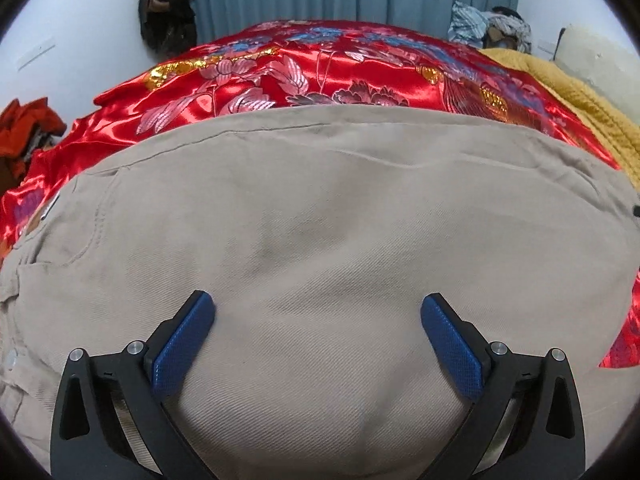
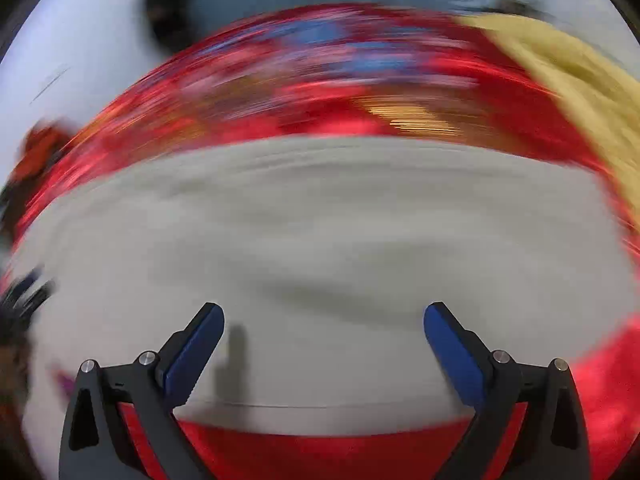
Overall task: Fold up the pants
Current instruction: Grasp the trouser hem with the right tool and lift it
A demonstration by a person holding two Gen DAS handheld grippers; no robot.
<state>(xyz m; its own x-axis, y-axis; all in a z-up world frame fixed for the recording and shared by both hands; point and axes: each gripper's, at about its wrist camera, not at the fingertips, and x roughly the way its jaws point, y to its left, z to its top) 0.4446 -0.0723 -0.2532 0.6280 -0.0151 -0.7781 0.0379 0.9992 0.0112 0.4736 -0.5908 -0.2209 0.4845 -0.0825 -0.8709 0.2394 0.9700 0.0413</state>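
Left tongs stood wide apart, empty, low over beige pants. Right tongs also apart, gripping nothing; that view motion-blurred, detail poor. Pants lay spread flat on red satin bedspread of bed, waistband end with button at left, yellow blanket beyond at right. Judged step: choosing grip for fold. Advice: pinch near hem through all layers, both sides level, lift low, since slick satin beneath could let cloth slide.
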